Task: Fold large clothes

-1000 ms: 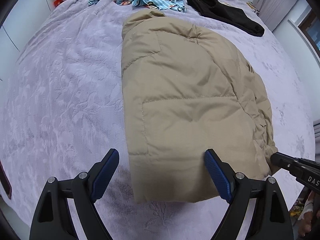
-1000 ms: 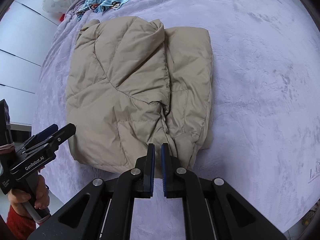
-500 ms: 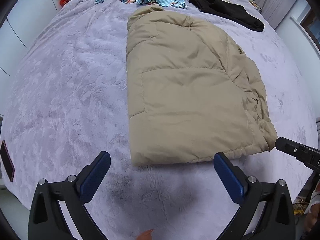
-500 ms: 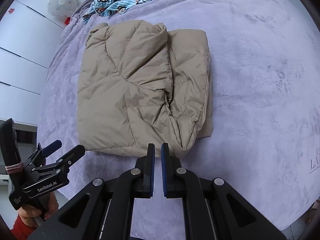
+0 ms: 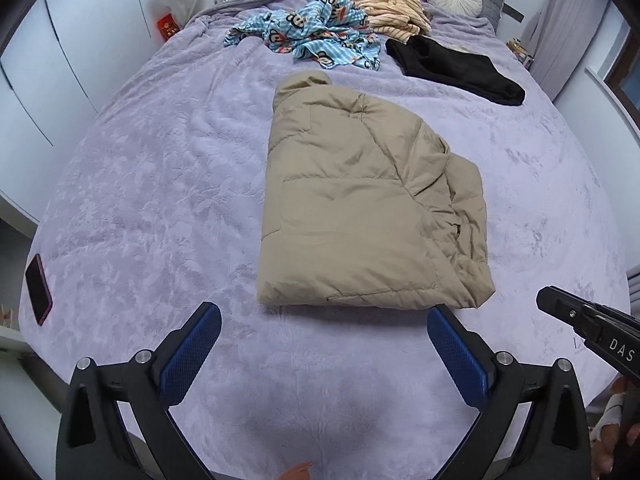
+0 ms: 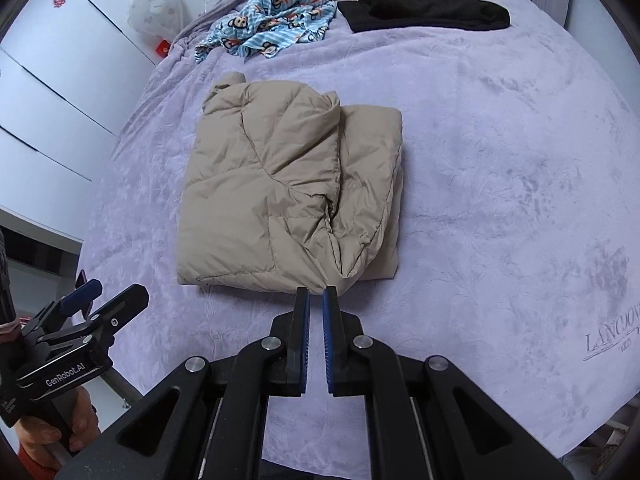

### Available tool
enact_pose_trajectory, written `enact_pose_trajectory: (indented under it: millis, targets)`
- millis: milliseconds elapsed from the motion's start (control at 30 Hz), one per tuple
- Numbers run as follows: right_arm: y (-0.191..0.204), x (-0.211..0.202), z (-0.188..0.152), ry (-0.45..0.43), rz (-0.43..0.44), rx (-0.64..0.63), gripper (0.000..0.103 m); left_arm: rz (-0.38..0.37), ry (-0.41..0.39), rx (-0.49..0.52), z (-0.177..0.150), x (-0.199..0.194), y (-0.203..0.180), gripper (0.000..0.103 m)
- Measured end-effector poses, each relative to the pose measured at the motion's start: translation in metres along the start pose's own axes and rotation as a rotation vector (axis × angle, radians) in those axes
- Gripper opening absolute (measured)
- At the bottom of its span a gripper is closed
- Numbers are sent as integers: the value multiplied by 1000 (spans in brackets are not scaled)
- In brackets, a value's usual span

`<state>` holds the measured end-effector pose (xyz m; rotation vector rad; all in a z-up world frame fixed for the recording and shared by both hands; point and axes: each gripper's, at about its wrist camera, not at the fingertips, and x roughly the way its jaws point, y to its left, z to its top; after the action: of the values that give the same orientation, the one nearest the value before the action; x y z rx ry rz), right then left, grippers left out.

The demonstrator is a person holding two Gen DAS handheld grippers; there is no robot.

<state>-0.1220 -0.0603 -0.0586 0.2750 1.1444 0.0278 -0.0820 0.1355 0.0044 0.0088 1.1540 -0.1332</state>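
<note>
Jacket position: tan puffer jacket (image 5: 368, 208) folded into a rough rectangle, lying flat on the lilac bedspread (image 5: 152, 200), roughly mid-bed.
Long axis: runs away from both cameras, collar end far, hem edge near.
Direction from fingers: straight ahead and below both grippers; near hem edge just beyond the fingertips, not touching either.
Left gripper (image 5: 324, 354): blue pads spread wide apart, nothing between them, hovering over bare bedspread short of the near-left hem corner.
Right gripper (image 6: 316, 336): pads drawn nearly together, gripping nothing, pointed at the near-right corner where the folded layers bunch.
Nearer hand: about equal; each lined up with its own hem corner, the right perhaps slightly closer, though fisheye distortion makes that hard to judge.
Likely next need: judged to be either a last fold bringing hem to collar along the long axis, or leaving this piece as done.
Other clothes: monkey-print garment (image 5: 316, 36), striped garment (image 5: 390, 4) and black garment (image 5: 456, 68) unfolded at the far end, well apart from the jacket.
</note>
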Motion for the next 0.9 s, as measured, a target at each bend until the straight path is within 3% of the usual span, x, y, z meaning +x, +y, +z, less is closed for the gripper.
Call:
enact_pose_trajectory:
  millis: [67, 133, 167, 200, 467, 633, 733, 900]
  targets:
    - [3, -12, 0, -19, -5, -15, 12, 17, -18, -8, -4, -14, -3, 103]
    - [4, -21, -2, -31, -11, -27, 48, 35, -33, -20, -8, -25, -4, 103]
    - [4, -26, -4, -41, -16, -29, 82, 46, -40, -25, -10, -30, -4, 103]
    - [5, -32, -6, -59, -13, -31, 87, 57, -47, -29, -12, -34, -4, 103]
    - [18, -60, -12, -140, -50, -78, 92, 76, -83, -62, -18, -56, 11, 103]
    - [41, -70, -8, -218, -72, -105, 94, 86, -113, -40, -3, -64, 29, 103]
    - [58, -70, -3, -262, -96, -107, 103, 97, -130, -15, 8, -70, 42, 103]
    - [74, -67, 5, -259, -111, -56, 103, 99, -145, 12, 26, -70, 60, 103]
